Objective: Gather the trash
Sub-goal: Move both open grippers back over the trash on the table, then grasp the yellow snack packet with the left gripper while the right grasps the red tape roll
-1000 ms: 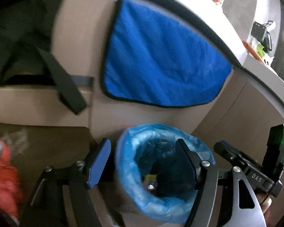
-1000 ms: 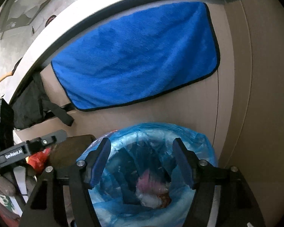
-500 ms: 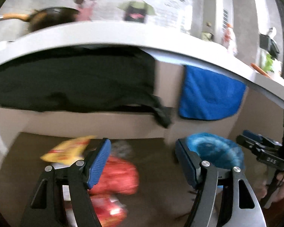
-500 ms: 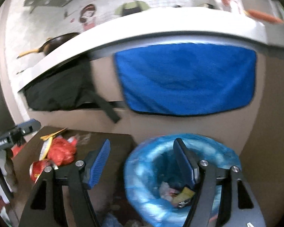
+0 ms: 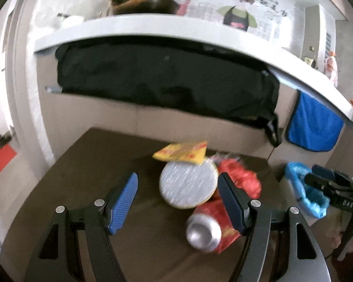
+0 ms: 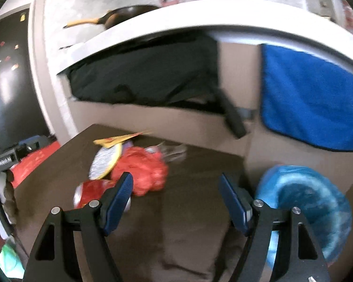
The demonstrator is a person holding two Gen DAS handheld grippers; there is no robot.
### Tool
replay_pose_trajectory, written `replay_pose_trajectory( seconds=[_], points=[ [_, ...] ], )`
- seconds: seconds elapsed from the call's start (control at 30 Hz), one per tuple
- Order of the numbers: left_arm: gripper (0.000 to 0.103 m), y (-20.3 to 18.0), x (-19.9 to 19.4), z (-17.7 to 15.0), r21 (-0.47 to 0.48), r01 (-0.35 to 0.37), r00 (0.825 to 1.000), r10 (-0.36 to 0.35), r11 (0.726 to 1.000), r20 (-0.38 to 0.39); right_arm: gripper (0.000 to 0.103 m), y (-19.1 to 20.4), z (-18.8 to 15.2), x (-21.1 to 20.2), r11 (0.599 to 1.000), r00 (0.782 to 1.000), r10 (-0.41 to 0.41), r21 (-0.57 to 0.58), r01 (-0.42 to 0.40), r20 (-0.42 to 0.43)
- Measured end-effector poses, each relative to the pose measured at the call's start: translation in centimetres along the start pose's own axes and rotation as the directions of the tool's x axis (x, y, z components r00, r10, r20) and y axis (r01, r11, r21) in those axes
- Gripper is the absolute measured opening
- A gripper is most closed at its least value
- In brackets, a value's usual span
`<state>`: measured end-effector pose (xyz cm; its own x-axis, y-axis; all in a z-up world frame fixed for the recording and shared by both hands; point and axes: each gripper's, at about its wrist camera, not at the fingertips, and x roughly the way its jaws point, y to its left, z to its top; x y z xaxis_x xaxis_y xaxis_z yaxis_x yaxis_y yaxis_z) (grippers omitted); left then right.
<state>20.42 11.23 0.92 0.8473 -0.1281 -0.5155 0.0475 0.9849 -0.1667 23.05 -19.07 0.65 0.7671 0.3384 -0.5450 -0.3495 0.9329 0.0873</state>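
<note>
Both views have swung left from the blue-lined bin (image 6: 303, 213) to blurred trash (red can (image 5: 206, 229), foil-topped cup (image 5: 188, 184)); left gripper (image 5: 177, 201) and right gripper (image 6: 175, 203) gape wide, empty.

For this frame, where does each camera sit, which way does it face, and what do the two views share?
Left wrist: rides the left gripper, facing the dark table and counter; open jaws frame the foil-lidded cup, the can below it; right gripper at the right edge.
Right wrist: rides the right gripper, over the table's bin side; open, empty jaws; blue-lined bin at right, left gripper at left.
Shared: the trash pile, red bag, bin, blue towel.
</note>
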Motion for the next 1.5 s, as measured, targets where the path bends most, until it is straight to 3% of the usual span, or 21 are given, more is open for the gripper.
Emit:
replay_pose_trajectory(
  seconds=[0.1, 0.23, 0.37, 0.53, 0.73, 0.9, 0.93, 1.03, 1.13, 1.23, 1.4, 1.5],
  points=[
    [0.071, 0.8, 0.5, -1.5, 0.01, -0.012, 1.0, 0.012, 1.0, -0.026, 0.072, 1.4, 0.1, 1.1, 1.0, 1.0, 0.014, -0.008, -0.014, -0.019],
    [0.071, 1.5, 1.3, -2.2, 0.004, 0.029, 0.998, -0.029, 1.0, -0.056, 0.072, 2.0, 1.0, 3.0, 1.0, 0.999, 0.014, -0.01, -0.014, -0.033],
    [0.071, 2.1, 2.4, -1.7, -0.009, 0.051, 0.997, -0.051, 0.999, -0.058, 0.072, 1.4, 2.7, 5.9, 1.0, 0.999, -0.009, -0.007, 0.008, -0.039],
    [0.071, 2.9, 4.2, -0.4, -0.008, 0.066, 0.995, -0.067, 0.998, -0.069, 0.072, 0.2, 4.2, 11.9, 0.999, 0.993, 0.02, 0.037, -0.016, -0.114],
    [0.071, 4.1, 6.3, 0.8, -0.009, 0.08, 0.993, -0.081, 0.997, -0.092, 0.072, -2.2, 4.9, 20.6, 0.993, 0.969, 0.067, 0.109, -0.042, -0.238],
    [0.071, 4.9, 7.9, 1.5, -0.019, 0.072, 0.992, -0.073, 0.997, -0.098, 0.073, -1.8, 4.1, 24.5, 0.991, 0.939, 0.114, 0.11, -0.083, -0.325],
    [0.071, 5.1, 8.3, 1.6, -0.025, 0.069, 0.992, -0.071, 0.997, -0.102, 0.071, -1.5, 4.0, 24.3, 0.993, 0.945, 0.103, 0.089, -0.079, -0.312],
    [0.071, 5.4, 9.6, 1.8, -0.045, 0.066, 0.99, -0.071, 0.997, -0.119, 0.049, 0.0, 3.6, 23.6, 0.989, 0.938, 0.15, 0.056, -0.139, -0.313],
    [0.071, 5.1, 10.6, 2.0, -0.064, 0.081, 0.986, -0.089, 0.995, -0.138, 0.032, 0.8, 3.5, 22.0, 0.991, 0.949, 0.133, 0.013, -0.135, -0.287],
    [0.071, 4.9, 11.8, 2.3, -0.093, 0.121, 0.979, -0.134, 0.988, -0.156, 0.007, 0.7, 3.7, 19.9, 0.992, 0.961, 0.116, -0.009, -0.122, -0.25],
    [0.071, 5.4, 14.7, 3.2, -0.18, 0.153, 0.968, -0.184, 0.972, -0.172, 0.008, -0.4, 4.1, 18.0, 0.996, 0.974, 0.093, 0.01, -0.093, -0.209],
    [0.071, 6.7, 17.7, 3.6, -0.3, 0.143, 0.956, -0.21, 0.943, -0.204, 0.008, -1.4, 4.2, 17.3, 0.996, 0.977, 0.086, 0.019, -0.083, -0.194]
  ],
)
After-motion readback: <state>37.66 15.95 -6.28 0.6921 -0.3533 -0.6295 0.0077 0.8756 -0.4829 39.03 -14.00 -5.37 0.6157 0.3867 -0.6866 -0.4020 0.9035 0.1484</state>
